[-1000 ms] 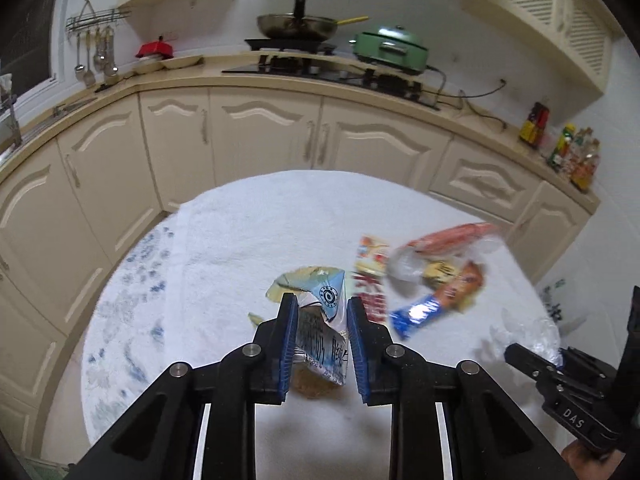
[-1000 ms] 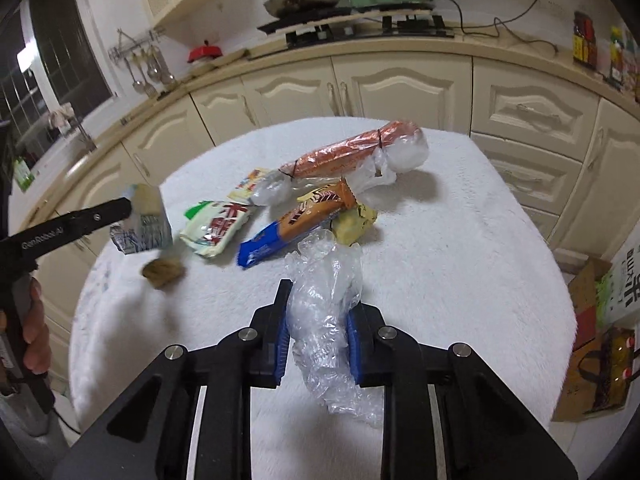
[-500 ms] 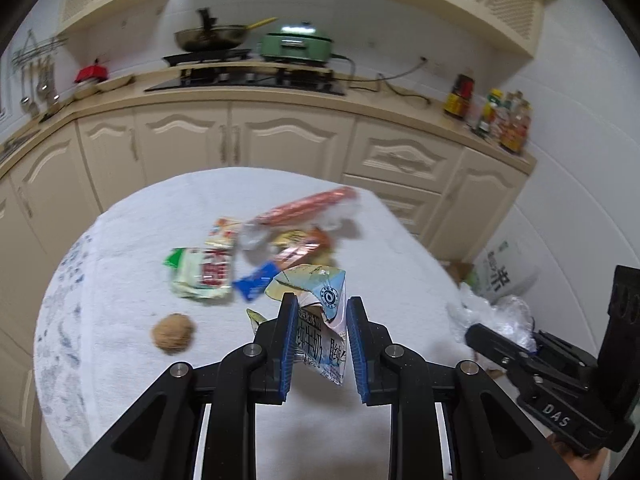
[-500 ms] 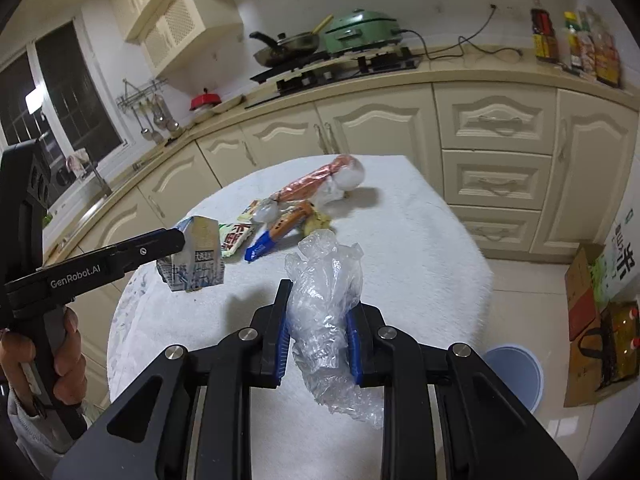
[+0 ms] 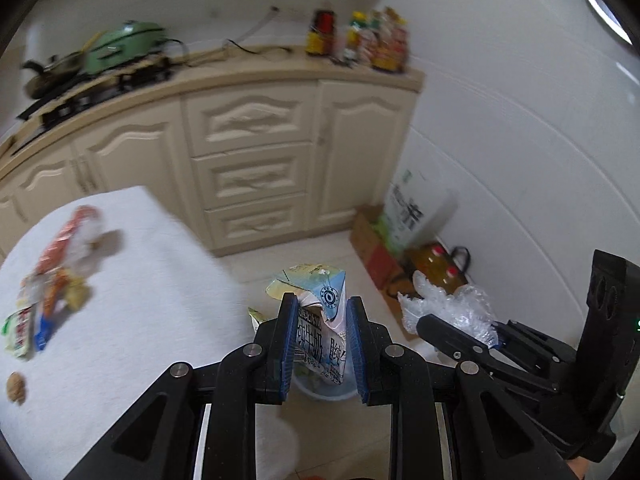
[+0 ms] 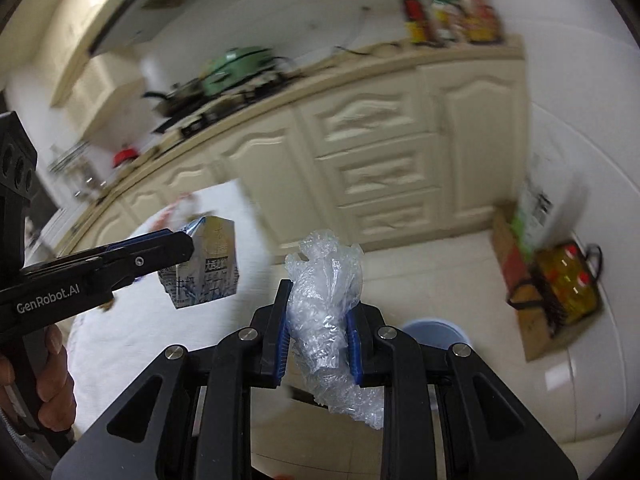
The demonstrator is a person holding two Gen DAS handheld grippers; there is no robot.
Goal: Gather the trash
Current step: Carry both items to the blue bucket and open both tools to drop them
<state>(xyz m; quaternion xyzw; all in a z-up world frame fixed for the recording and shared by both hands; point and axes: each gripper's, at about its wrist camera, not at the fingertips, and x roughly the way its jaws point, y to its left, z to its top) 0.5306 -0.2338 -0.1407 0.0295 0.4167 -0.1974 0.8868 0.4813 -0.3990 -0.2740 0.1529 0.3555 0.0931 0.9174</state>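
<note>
My left gripper (image 5: pixel 322 312) is shut on a crumpled milk carton (image 5: pixel 320 320) and holds it in the air above a pale blue bin (image 5: pixel 320 390) on the floor. The carton also shows in the right wrist view (image 6: pixel 208 264). My right gripper (image 6: pixel 320 308) is shut on crumpled clear plastic wrap (image 6: pixel 326 320); the wrap also shows in the left wrist view (image 5: pixel 448 308), to the right of the carton. The bin shows in the right wrist view (image 6: pixel 434 332) just right of my fingers.
A round table with a white cloth (image 5: pixel 120 320) lies to the left, with several snack wrappers (image 5: pixel 52 280) and a brown lump (image 5: pixel 17 386) on it. Cream cabinets (image 5: pixel 256 168) stand behind. A cardboard box (image 5: pixel 376 248) and oil bottles (image 5: pixel 438 268) sit by the wall.
Both grippers have swung right, off the table and out over the floor, each still holding its trash. The bin has come into view under the carton.
</note>
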